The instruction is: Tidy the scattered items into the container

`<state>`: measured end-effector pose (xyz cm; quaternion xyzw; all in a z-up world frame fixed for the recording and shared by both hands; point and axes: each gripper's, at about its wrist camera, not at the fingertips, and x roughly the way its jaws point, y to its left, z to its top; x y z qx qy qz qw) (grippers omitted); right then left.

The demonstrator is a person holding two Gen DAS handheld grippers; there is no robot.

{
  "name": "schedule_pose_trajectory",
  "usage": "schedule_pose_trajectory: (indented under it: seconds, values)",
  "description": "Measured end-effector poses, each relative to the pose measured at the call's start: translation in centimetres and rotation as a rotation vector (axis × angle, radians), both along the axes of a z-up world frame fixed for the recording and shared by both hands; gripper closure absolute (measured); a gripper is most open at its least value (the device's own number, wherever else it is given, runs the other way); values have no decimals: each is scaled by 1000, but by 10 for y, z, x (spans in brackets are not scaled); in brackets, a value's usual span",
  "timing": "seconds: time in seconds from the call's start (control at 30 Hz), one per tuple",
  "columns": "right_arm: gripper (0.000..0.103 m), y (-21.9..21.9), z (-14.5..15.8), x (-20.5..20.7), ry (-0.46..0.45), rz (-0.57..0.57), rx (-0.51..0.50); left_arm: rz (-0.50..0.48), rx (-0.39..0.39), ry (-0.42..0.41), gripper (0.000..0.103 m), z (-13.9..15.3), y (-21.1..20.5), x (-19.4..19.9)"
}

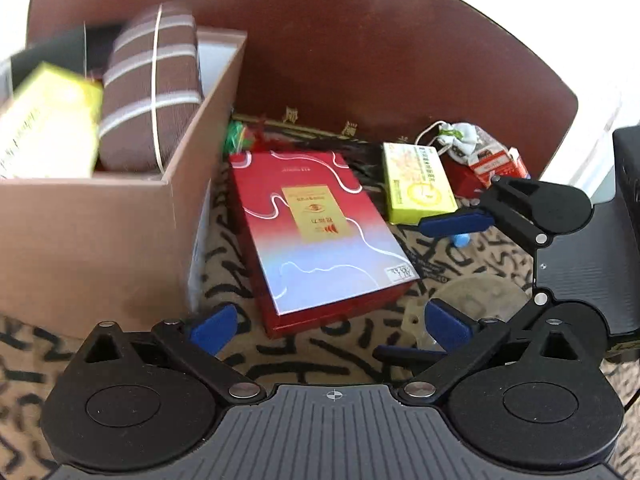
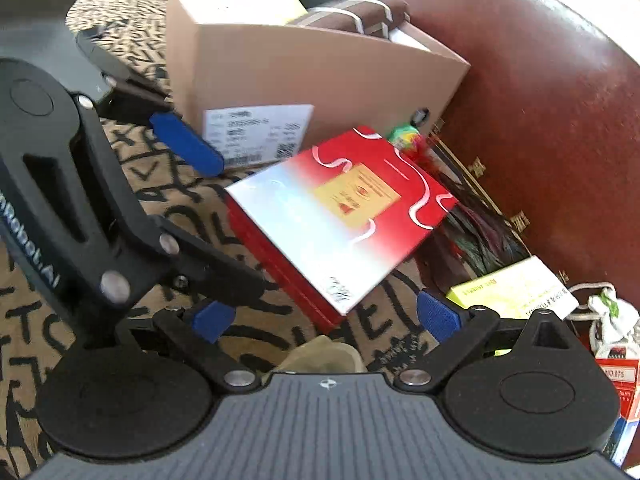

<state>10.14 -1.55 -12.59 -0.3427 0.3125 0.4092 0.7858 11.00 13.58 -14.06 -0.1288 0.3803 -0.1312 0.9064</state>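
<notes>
A flat red and silver box [image 1: 320, 232] [image 2: 340, 216] lies on the patterned cloth beside the brown cardboard container [image 1: 100, 240] [image 2: 320, 72]. The container holds a striped brown pouch [image 1: 152, 92] and a yellow-green box [image 1: 48, 120]. My left gripper [image 1: 331, 326] stands open just short of the red box's near edge. My right gripper [image 2: 325, 318] is open too, at the box's near corner, touching nothing. Each gripper shows in the other's view: the right one's blue fingertip [image 1: 456, 220], the left one's blue fingertip [image 2: 186, 148].
A second yellow-green box [image 1: 416, 184] [image 2: 508, 288], a white drawstring pouch [image 1: 460, 140] [image 2: 612, 316] and a red pack [image 1: 500, 164] [image 2: 616, 372] lie right of the red box. A colourful tuft [image 1: 238, 138] sits by the container. A maroon backrest [image 1: 360, 60] curves behind.
</notes>
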Motion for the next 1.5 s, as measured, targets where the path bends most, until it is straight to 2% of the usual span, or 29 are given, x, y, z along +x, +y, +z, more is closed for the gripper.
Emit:
schedule_pose_trajectory:
  seconds: [0.1, 0.17, 0.27, 0.33, 0.4, 0.43, 0.47, 0.53, 0.57, 0.7, 0.77, 0.97, 1.1, 1.2, 1.3, 1.4, 1.5]
  values:
    - [7, -8, -7, 7, 4, -76, -94, -27, -7, 10, 7, -7, -4, 4]
    - [7, -20, -4, 7, 10, -121, -114, -34, 4, 0, 7, -9, -7, 3]
    - [7, -23, 6, 0, 6, -62, -75, 9, -31, 14, 7, -14, -1, 5]
    - [9, -15, 6, -4, -24, 2, -98, 38, -70, 21, 5, -18, 3, 6]
    - [18, -3, 2, -1, -23, 31, -146, 46, -82, 20, 5, -18, 4, 5]
    - [29, 3, -1, 4, 2, 39, -162, 49, -91, 23, 5, -17, 5, 6]
    - [34, 8, -2, 9, 30, 42, -166, 56, -109, 28, 4, -17, 7, 7]
    - [34, 15, -1, 12, 46, 52, -154, 85, -165, 44, 4, -18, 12, 10]
    - [38, 18, -1, 11, 50, 63, -148, 93, -190, 57, 4, -18, 13, 12]
    - [38, 21, -1, -8, -16, 78, -183, 74, -138, 64, 9, -15, 10, 12]
    - [40, 17, 4, -18, -6, 80, -173, 70, -112, 63, 10, -14, 10, 7]
    - [40, 14, 16, -62, -2, 115, -185, 23, -87, 92, 9, -9, 11, -27]
    - [40, 12, 20, -105, 34, 132, -143, -19, -52, 109, 9, -7, 16, -70]
    - [39, 9, 13, -147, 57, 169, -135, -65, -32, 117, 9, -8, 22, -109]
    - [36, 1, -1, -178, 95, 200, -101, -134, -10, 79, 9, -11, 30, -138]
    - [22, -8, -5, -181, 52, 116, -22, -121, -65, 78, 8, -12, 43, -141]
    - [20, -11, -3, -167, 103, 5, 52, -118, -122, 91, 6, -8, 47, -134]
